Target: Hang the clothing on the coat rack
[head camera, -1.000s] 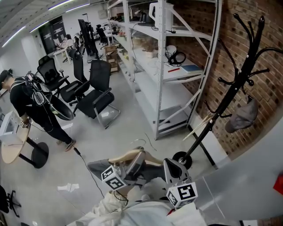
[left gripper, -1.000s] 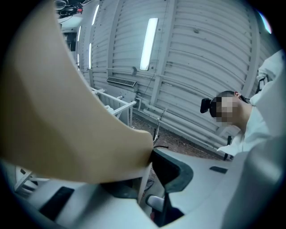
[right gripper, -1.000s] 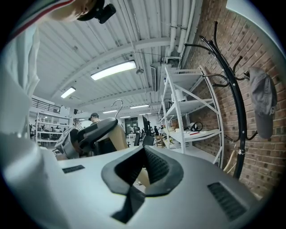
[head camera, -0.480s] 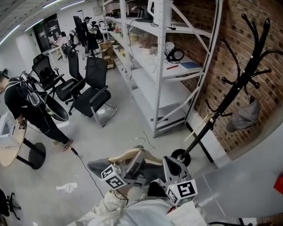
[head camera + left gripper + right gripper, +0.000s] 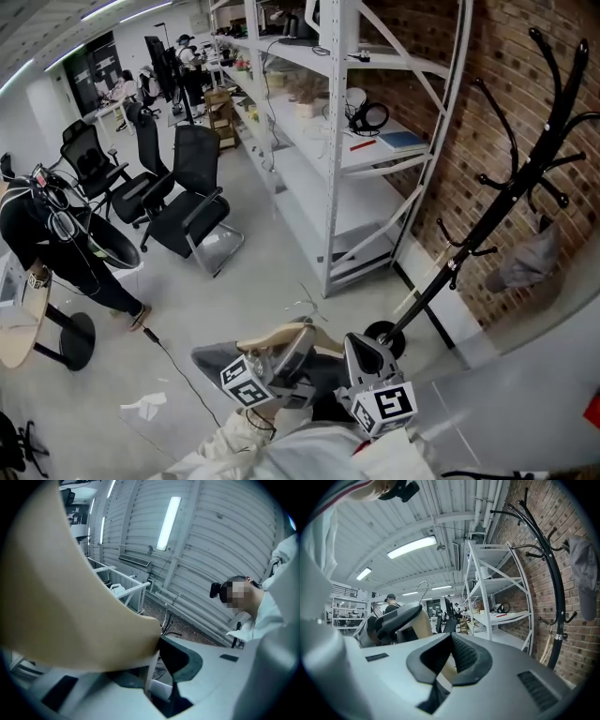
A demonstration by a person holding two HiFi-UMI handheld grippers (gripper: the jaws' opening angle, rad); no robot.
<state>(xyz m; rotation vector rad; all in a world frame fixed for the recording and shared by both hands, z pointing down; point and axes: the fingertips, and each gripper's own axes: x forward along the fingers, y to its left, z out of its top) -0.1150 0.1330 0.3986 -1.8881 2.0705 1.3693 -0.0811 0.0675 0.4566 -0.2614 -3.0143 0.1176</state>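
A wooden hanger (image 5: pixel 272 333) carries a grey garment (image 5: pixel 214 357) low in the head view. My left gripper (image 5: pixel 292 339) is shut on the hanger near its metal hook (image 5: pixel 423 586). In the left gripper view the hanger's pale wood (image 5: pixel 70 597) fills the left, pressed against the dark pad of my left gripper (image 5: pixel 157 644). My right gripper (image 5: pixel 361 345) is just to the right, and my right gripper (image 5: pixel 449 641) is shut on the hanger's other arm (image 5: pixel 447 670). The black coat rack (image 5: pixel 511 192) stands by the brick wall, ahead and to the right.
A grey cap (image 5: pixel 525 262) hangs on a lower prong of the coat rack (image 5: pixel 551 573). White metal shelving (image 5: pixel 356 141) lines the wall left of it. Office chairs (image 5: pixel 187 211), a person (image 5: pixel 47 244), a round table (image 5: pixel 23 319) and a floor cable (image 5: pixel 178 361) lie to the left.
The view has crept forward: the coat rack and shelving sit slightly further right and nearer. Both grippers travel along with the hanger, their hold unchanged.
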